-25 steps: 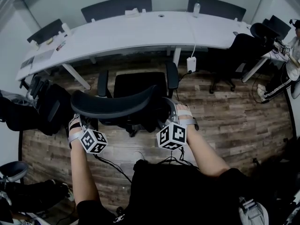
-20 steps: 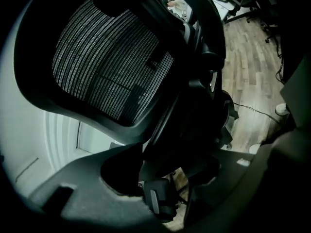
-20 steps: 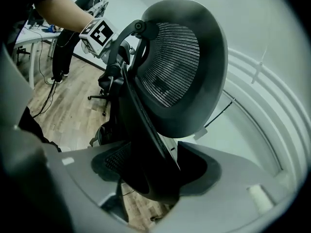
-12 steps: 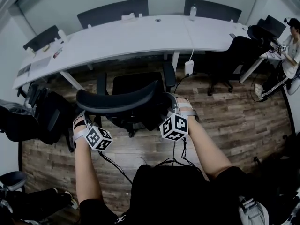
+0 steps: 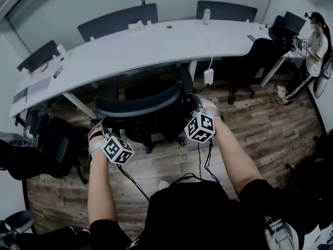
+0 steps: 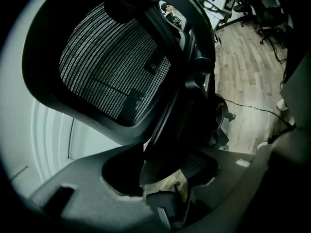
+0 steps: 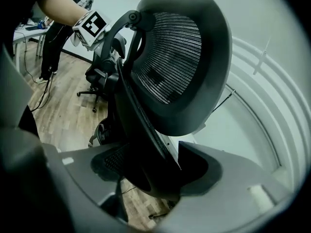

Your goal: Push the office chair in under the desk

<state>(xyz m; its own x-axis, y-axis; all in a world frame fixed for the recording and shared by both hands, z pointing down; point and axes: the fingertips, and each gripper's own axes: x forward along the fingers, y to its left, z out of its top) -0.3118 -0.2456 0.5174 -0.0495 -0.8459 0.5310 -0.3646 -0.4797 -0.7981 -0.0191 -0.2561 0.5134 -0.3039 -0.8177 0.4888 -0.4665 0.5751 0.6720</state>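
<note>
The black mesh office chair (image 5: 143, 105) stands in front of the long white desk (image 5: 140, 46), its seat at the desk's near edge. My left gripper (image 5: 100, 132) is at the left end of the backrest's rim, my right gripper (image 5: 200, 108) at the right end. In the left gripper view the backrest (image 6: 112, 62) fills the picture and its dark frame runs down between the jaws of the left gripper (image 6: 160, 164), which have just been closing on it. In the right gripper view the backrest (image 7: 170, 62) rim sits clamped in the right gripper (image 7: 146, 169).
Two dark chairs (image 5: 117, 17) (image 5: 226, 9) stand behind the desk. Another black chair (image 5: 260, 56) and a person (image 5: 312, 46) are at the right. A black chair (image 5: 52, 134) is at the left. A white power box (image 5: 208, 77) hangs under the desk; a cable (image 5: 200, 155) trails across the wood floor.
The chair and both grippers have moved toward the desk. The seat has come up to the desk's near edge. Both grippers keep their places on the backrest.
</note>
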